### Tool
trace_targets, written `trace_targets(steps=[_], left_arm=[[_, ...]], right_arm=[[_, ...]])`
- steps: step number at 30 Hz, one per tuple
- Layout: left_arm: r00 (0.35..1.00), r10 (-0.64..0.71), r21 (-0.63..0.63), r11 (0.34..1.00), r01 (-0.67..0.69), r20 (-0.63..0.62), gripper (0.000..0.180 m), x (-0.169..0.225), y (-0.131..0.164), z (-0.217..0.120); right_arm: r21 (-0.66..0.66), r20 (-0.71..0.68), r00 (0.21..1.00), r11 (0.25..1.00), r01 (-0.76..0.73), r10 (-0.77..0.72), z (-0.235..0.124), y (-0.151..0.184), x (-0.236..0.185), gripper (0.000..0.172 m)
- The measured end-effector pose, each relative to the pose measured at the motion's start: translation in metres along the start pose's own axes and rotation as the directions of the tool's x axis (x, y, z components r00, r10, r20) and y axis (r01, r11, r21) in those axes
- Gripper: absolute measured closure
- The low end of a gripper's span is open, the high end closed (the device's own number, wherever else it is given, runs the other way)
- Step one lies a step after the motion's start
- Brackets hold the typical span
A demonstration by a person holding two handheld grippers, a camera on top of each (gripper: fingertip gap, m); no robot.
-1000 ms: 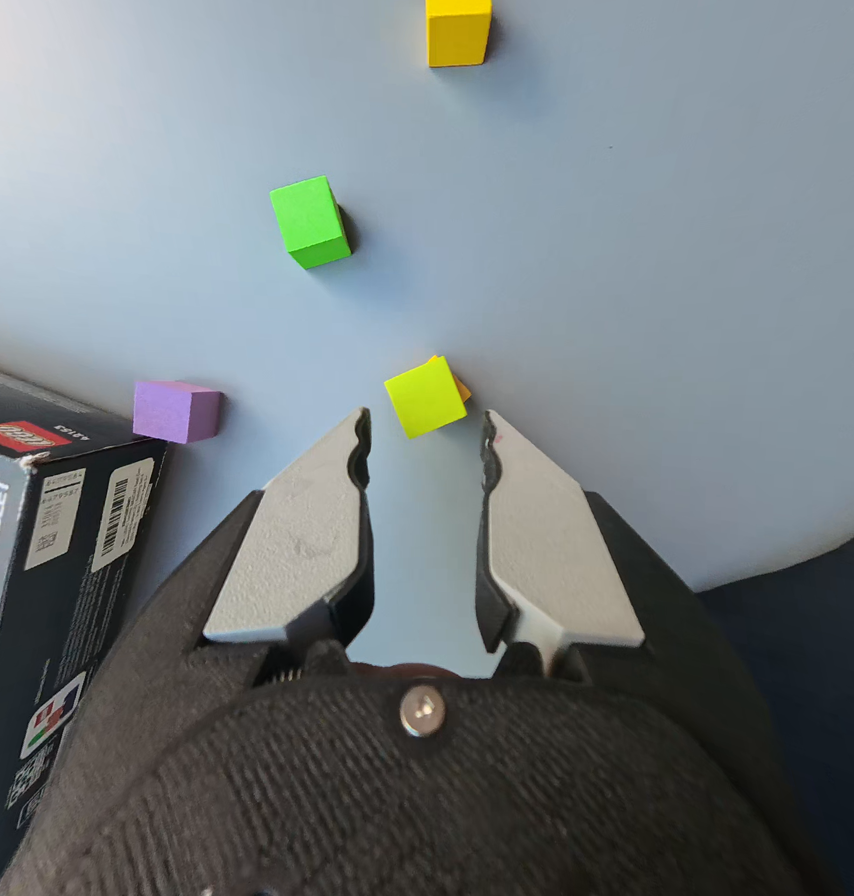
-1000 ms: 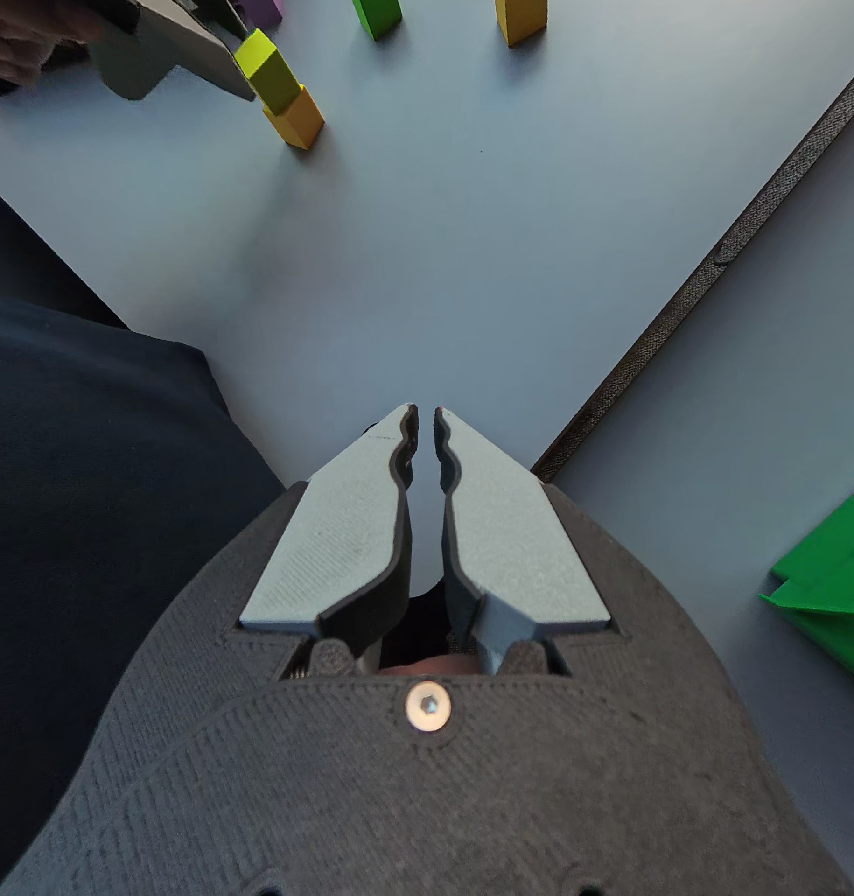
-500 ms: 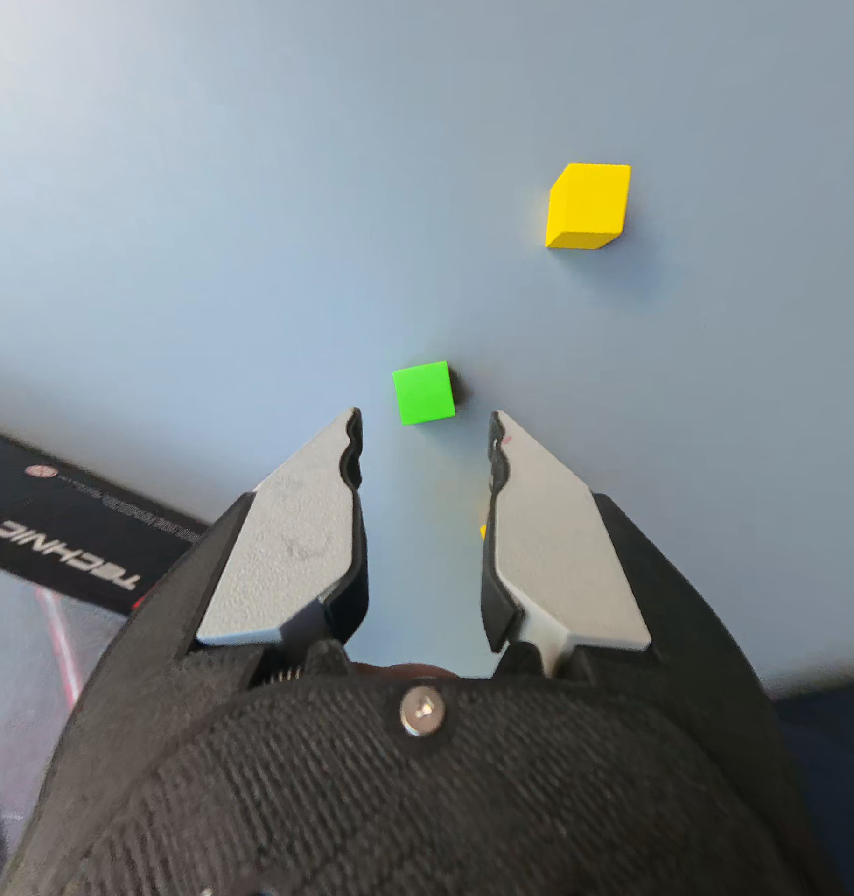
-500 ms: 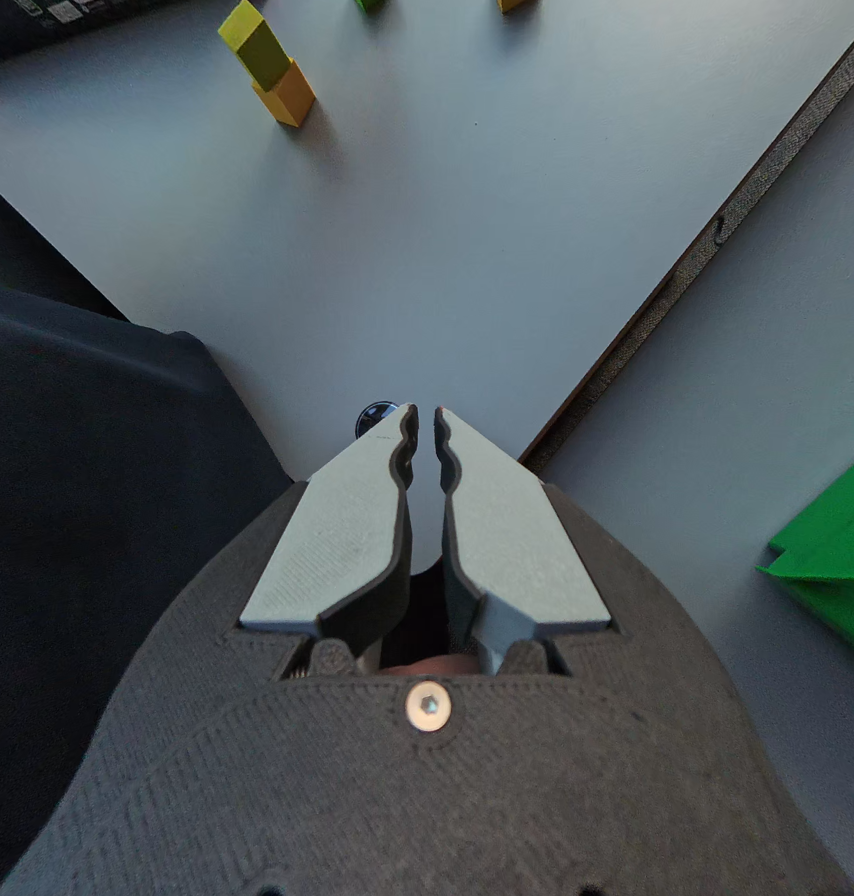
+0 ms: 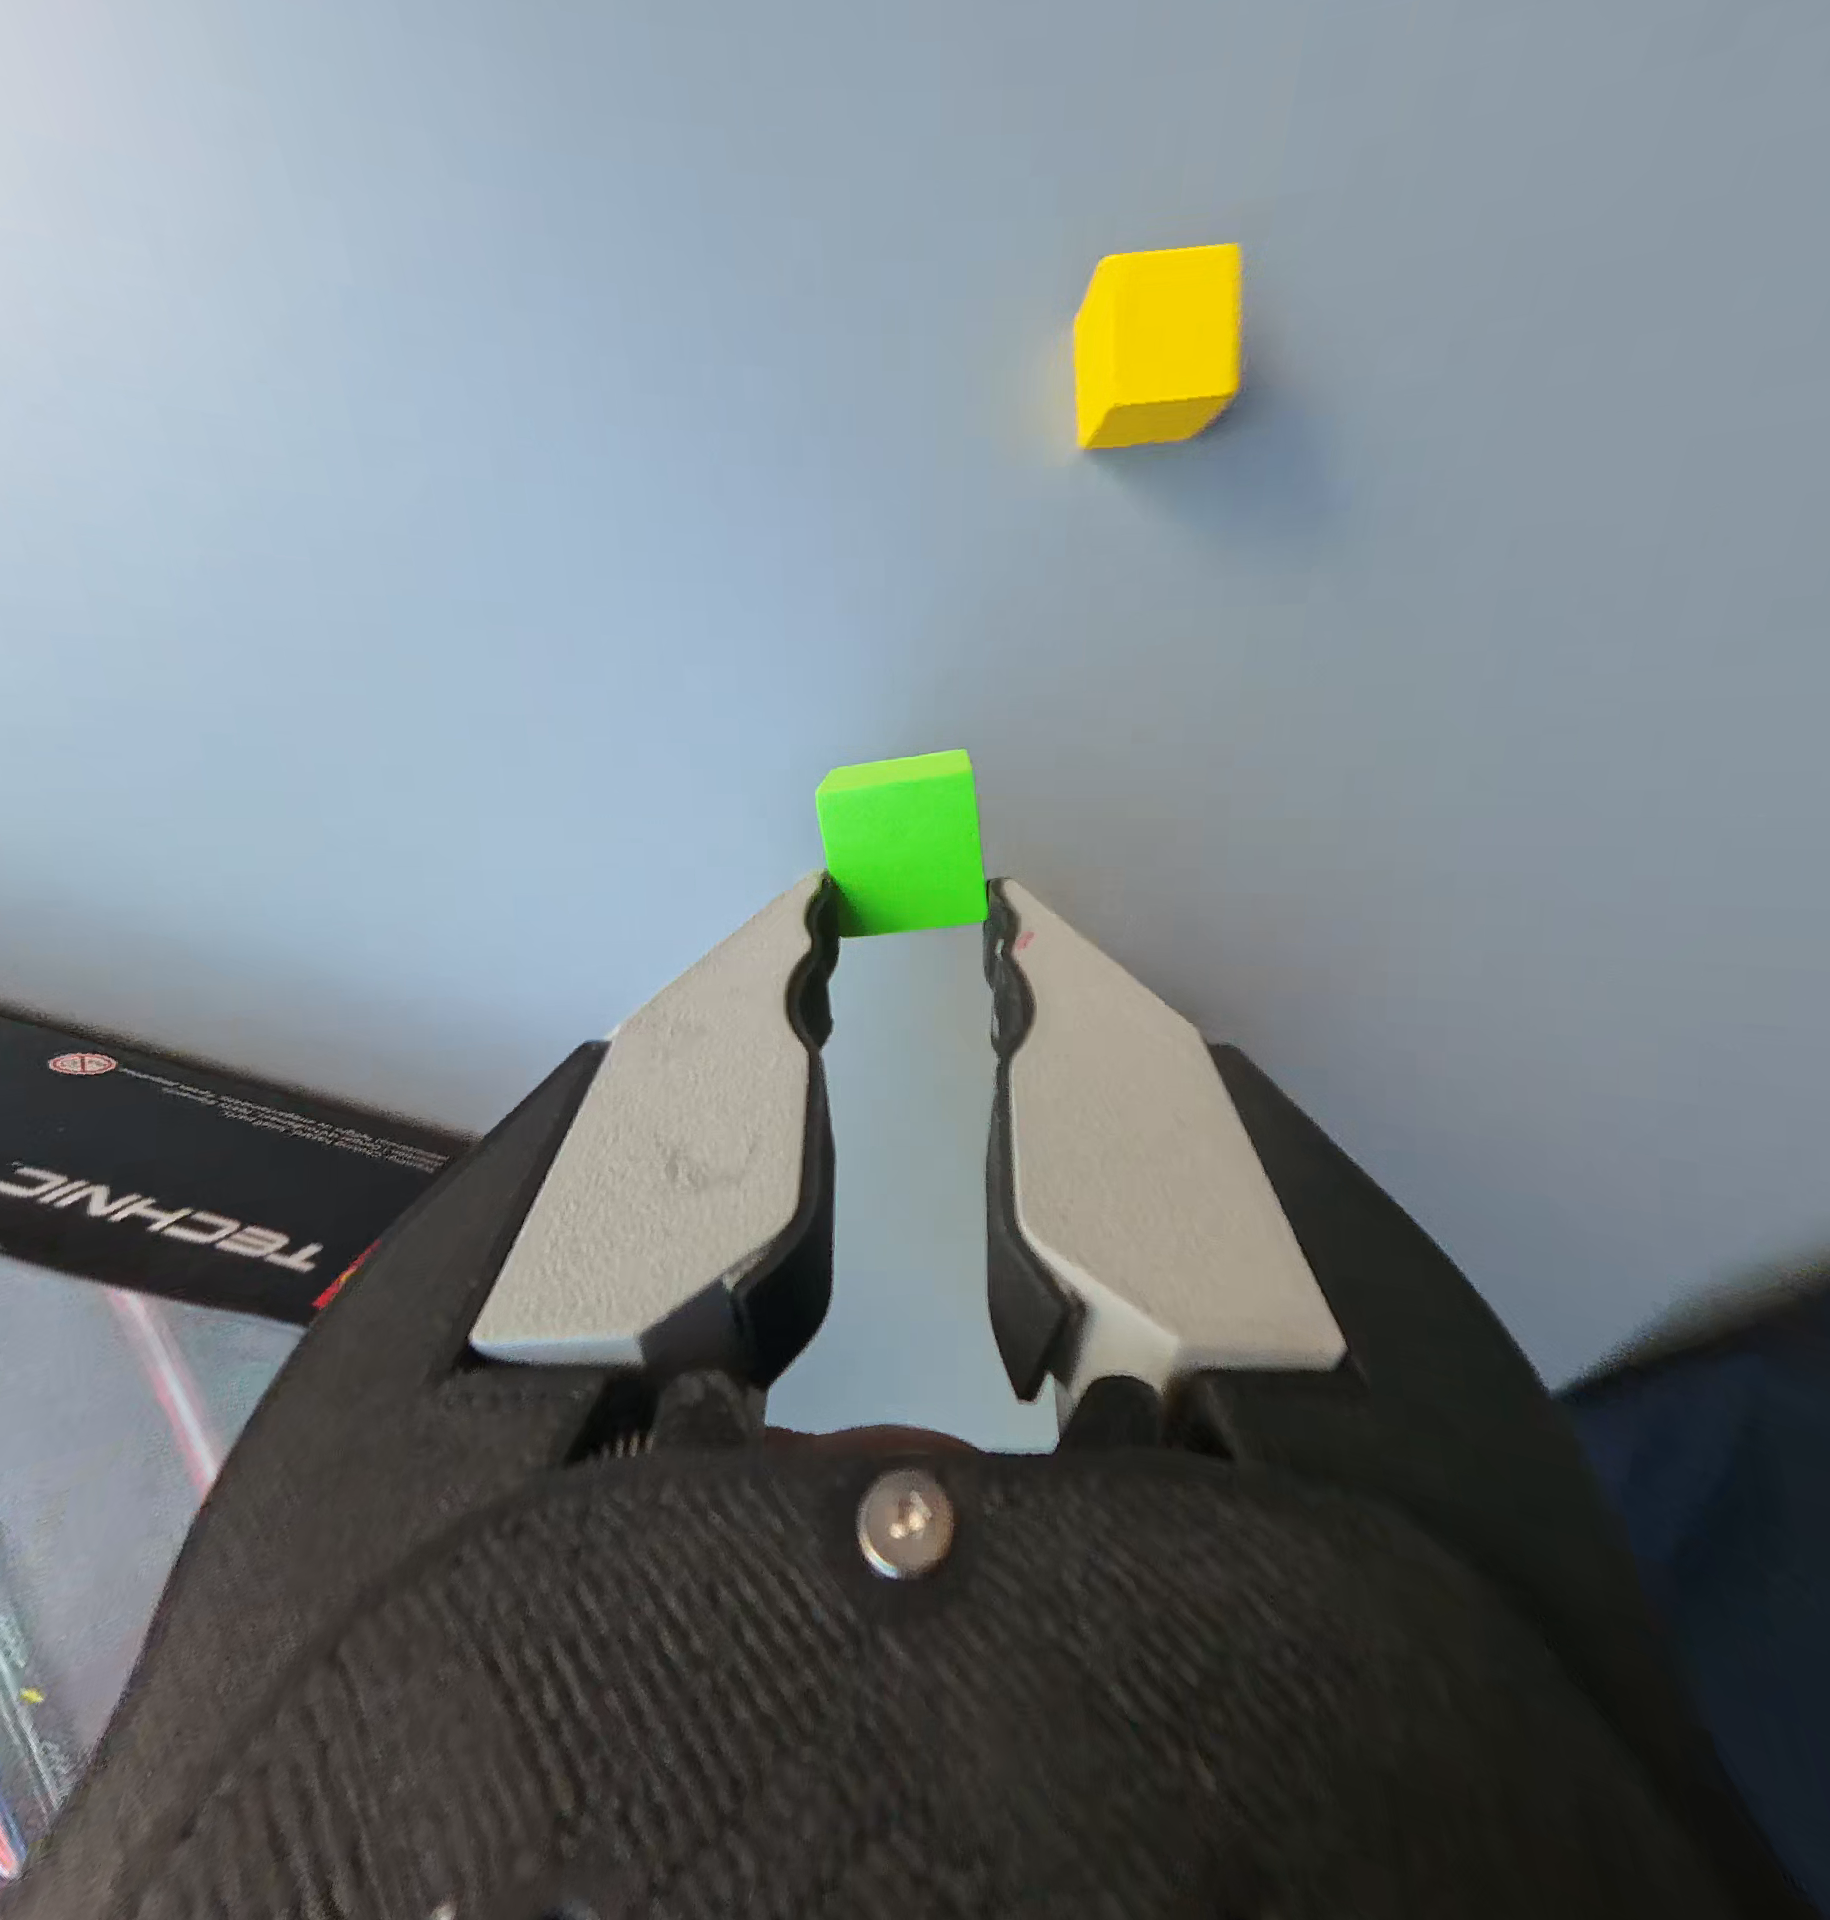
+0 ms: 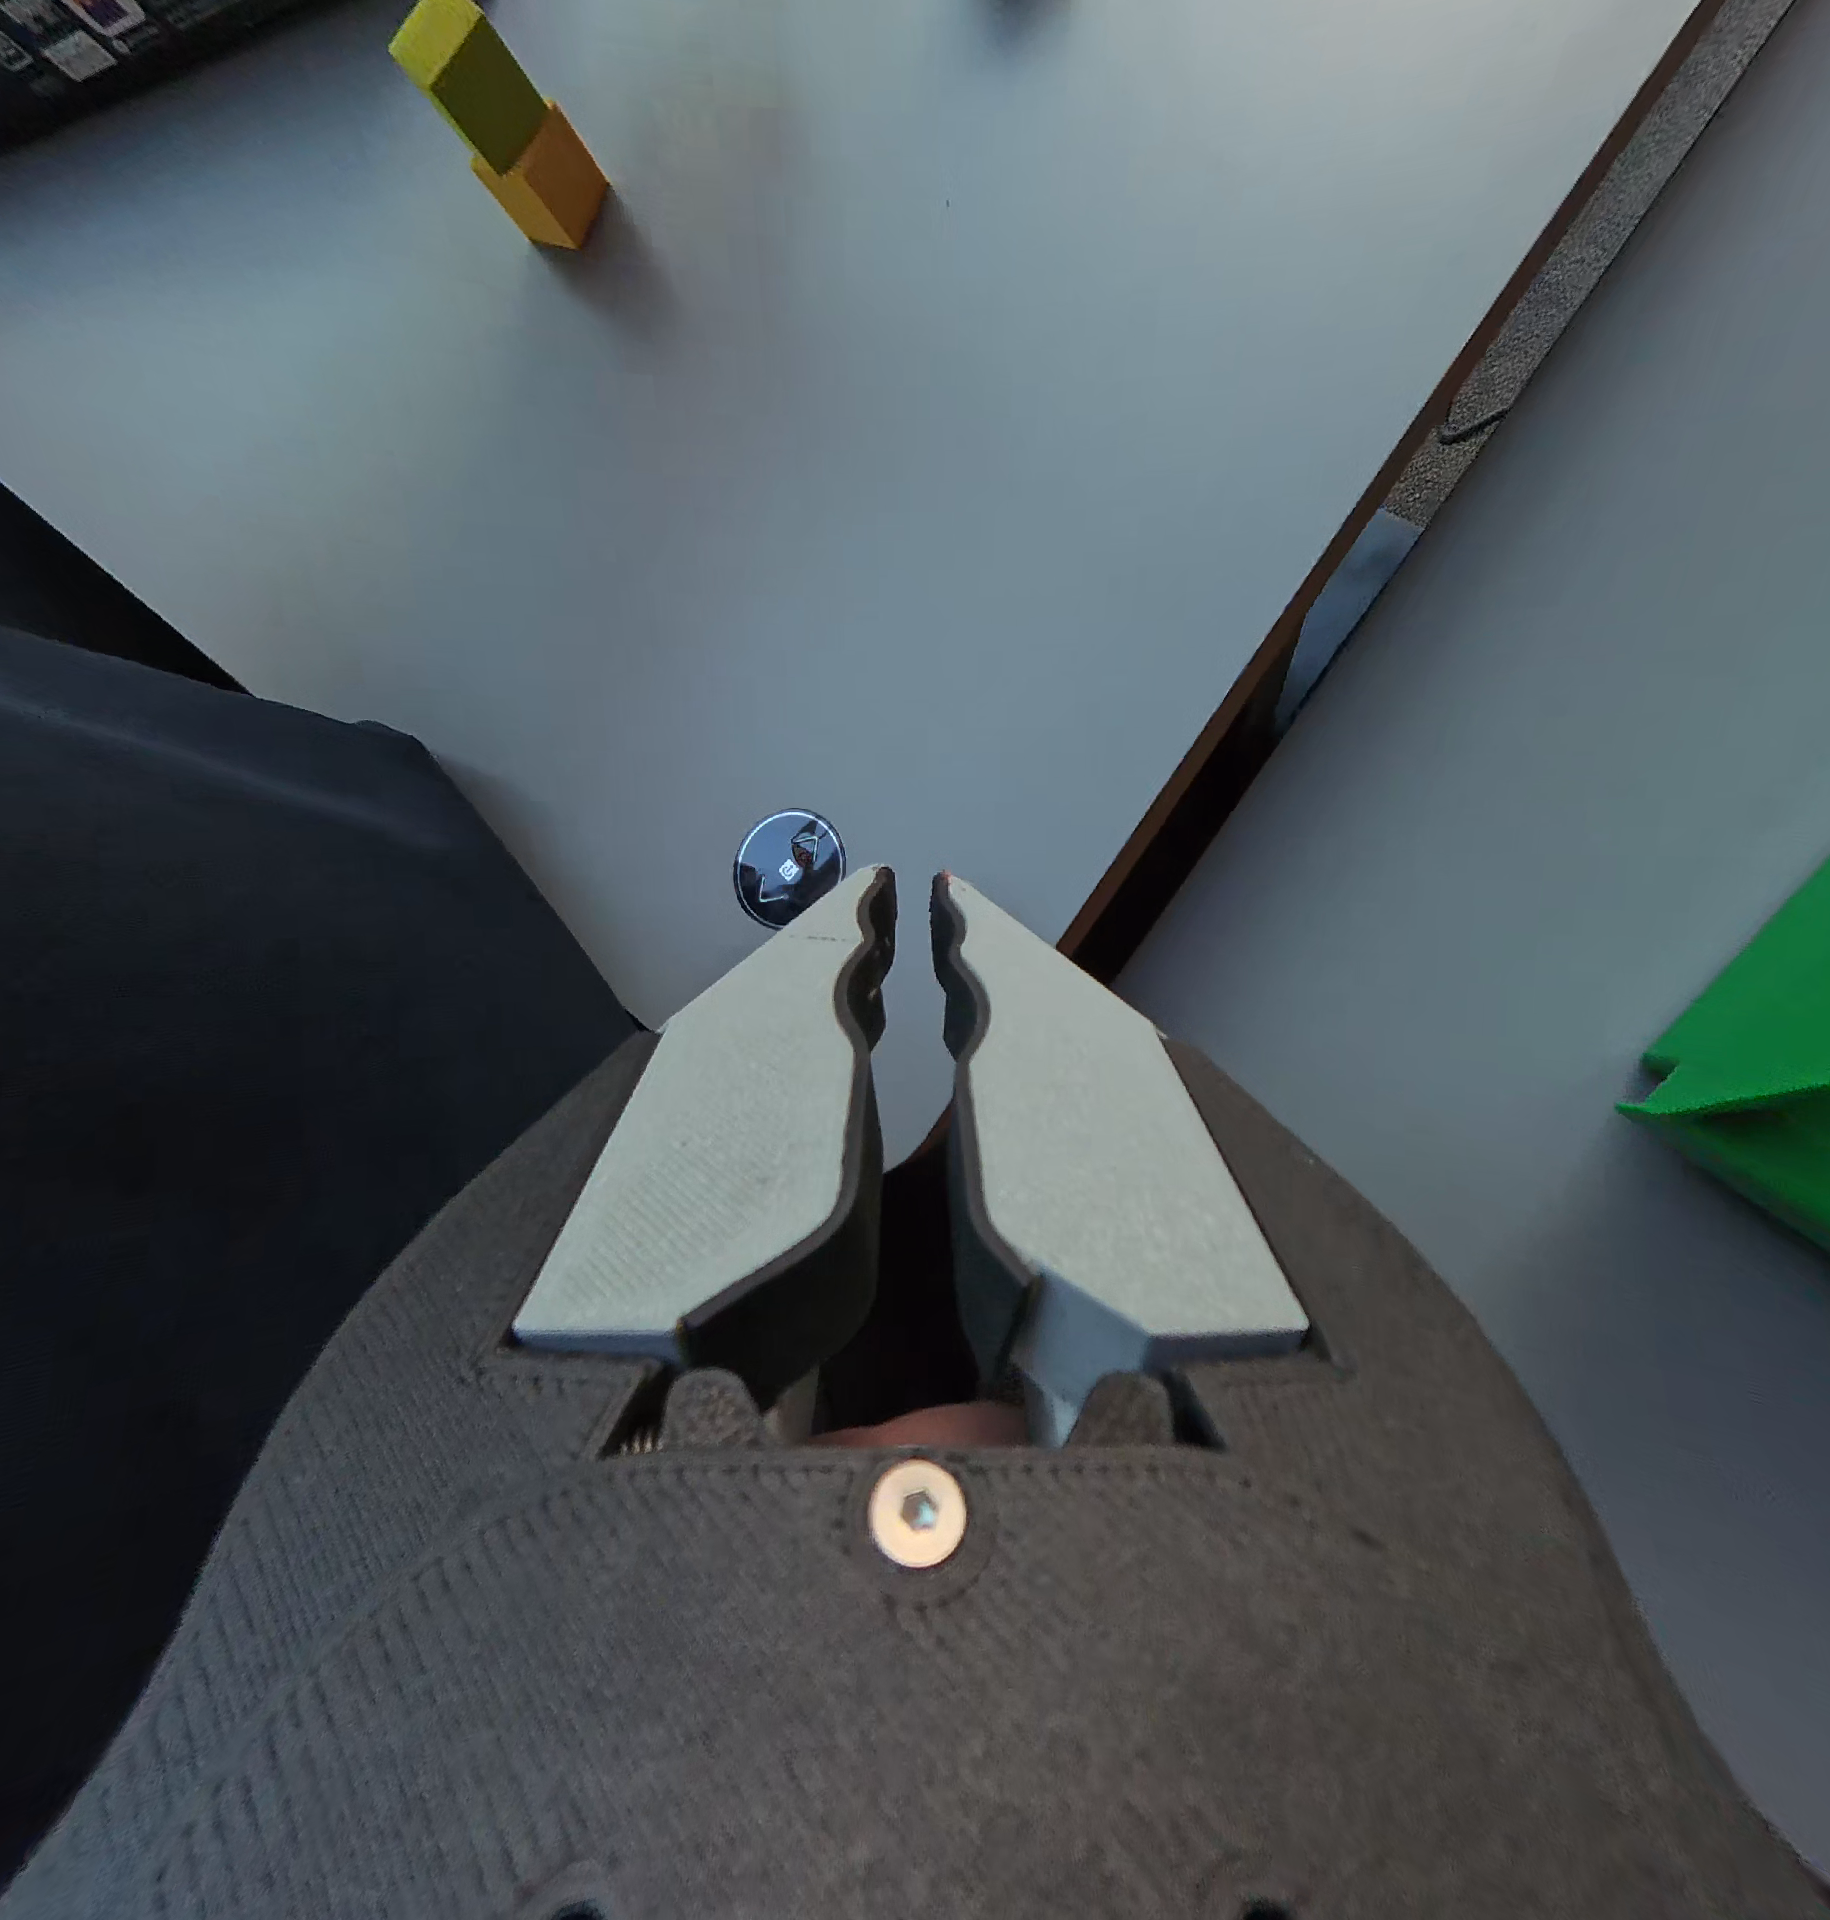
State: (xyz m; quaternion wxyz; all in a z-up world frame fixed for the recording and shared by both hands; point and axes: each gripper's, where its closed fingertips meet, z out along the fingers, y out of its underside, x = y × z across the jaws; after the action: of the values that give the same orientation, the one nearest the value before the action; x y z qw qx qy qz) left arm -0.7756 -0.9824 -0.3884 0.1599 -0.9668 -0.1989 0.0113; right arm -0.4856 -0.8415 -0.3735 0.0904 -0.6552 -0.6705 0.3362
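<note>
Right at the tips of the left gripper (image 5: 906, 904) sits a green cube (image 5: 900, 847), pinched by its near bottom edge w/ both pads on its sides; most of the cube pokes out past the tips. A black box (image 5: 163, 1174) lies beside it at left. Farther off on the blue-grey table (image 5: 475, 468), a yellow cube (image 5: 1160, 348) stands alone, well apart. The right gripper (image 6: 913, 896) has its jaws nearly together, nothing btwn them, over the table near a round black disc (image 6: 781, 862). Far back, a yellow-green block (image 6: 469, 78) tops an orange block (image 6: 552, 192), prob. stacked on purpose.

Black box (image 5: 163, 1174) cut by frame edge
</note>
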Motion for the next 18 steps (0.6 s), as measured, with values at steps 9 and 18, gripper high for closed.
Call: trace_targets(steps=[9,18], left_arm=[[0.935,0.307,0.032,0.951,-0.306,-0.18,0.155,0.039,0.041,-0.056],[0.915,0.384,-0.052,0.918,-0.392,-0.121,0.152,0.046,0.062,-0.027]], right_arm=[[-0.001,0.028,0.999,0.999,0.036,-0.036,0.01,-0.012,-0.008,0.167],[-0.005,0.03,0.998,0.998,0.056,-0.056,0.012,-0.017,-0.011,0.167]])
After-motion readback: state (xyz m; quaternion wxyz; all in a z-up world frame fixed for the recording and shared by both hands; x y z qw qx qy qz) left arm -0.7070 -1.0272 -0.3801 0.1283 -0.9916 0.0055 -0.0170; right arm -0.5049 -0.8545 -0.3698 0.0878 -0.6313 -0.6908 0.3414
